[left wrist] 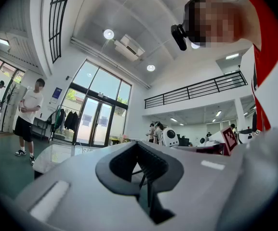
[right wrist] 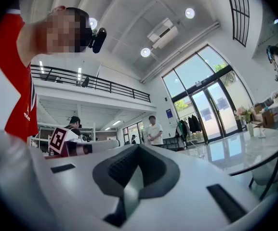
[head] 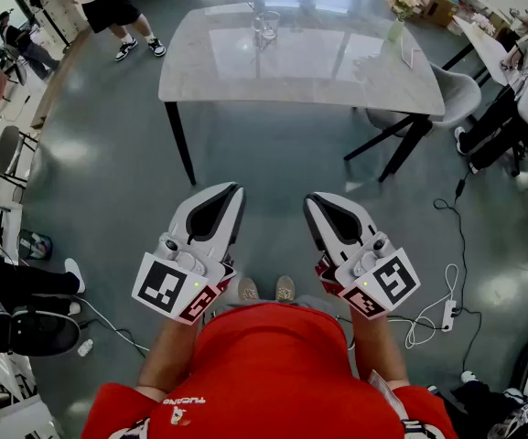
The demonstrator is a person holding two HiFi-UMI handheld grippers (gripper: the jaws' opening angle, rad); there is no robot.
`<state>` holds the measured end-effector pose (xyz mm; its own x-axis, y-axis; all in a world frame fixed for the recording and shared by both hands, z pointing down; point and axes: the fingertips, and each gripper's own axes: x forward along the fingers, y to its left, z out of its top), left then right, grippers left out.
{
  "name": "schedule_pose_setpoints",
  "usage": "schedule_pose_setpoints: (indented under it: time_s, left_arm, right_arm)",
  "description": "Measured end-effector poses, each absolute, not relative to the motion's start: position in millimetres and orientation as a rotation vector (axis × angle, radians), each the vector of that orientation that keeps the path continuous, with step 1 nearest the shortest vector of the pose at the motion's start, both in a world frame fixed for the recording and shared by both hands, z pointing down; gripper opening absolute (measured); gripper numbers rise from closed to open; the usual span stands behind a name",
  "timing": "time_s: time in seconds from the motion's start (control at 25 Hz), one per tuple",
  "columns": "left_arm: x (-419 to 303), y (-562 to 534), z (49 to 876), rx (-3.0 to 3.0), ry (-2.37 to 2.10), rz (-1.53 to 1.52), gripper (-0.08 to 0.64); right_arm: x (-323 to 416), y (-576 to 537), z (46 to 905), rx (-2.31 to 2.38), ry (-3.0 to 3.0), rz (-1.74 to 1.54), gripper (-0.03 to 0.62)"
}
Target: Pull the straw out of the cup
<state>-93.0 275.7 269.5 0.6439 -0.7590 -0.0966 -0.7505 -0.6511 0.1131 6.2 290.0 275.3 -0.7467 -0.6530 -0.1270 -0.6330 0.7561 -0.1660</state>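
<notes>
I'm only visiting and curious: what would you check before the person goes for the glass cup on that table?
1. Cup upright on the table: ok.
2. Straw visible in the cup: cannot tell, too small from here.
3. Left gripper empty: ok, jaws together on nothing.
4. Right gripper empty: ok, jaws together on nothing.
5. Jaws open, ready to grasp: not ok, both shut.
6. Cup within reach: not ok, the table stands well ahead of both grippers.
</notes>
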Motion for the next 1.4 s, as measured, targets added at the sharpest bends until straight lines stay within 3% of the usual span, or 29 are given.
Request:
schedule_pose_setpoints:
  time_s: [0.76,1.4]
  left_arm:
    - [-83,259,268,2.774,-1.279,-0.235,0.005]
    - [-47,223,263,2.775,-1.371,-0.222,0.005]
  right_arm:
    - [16,279,271,-1.002,2.786,-0.177,0.000]
    - [74,237,271,-0.982,2.757,-0.140,0.000]
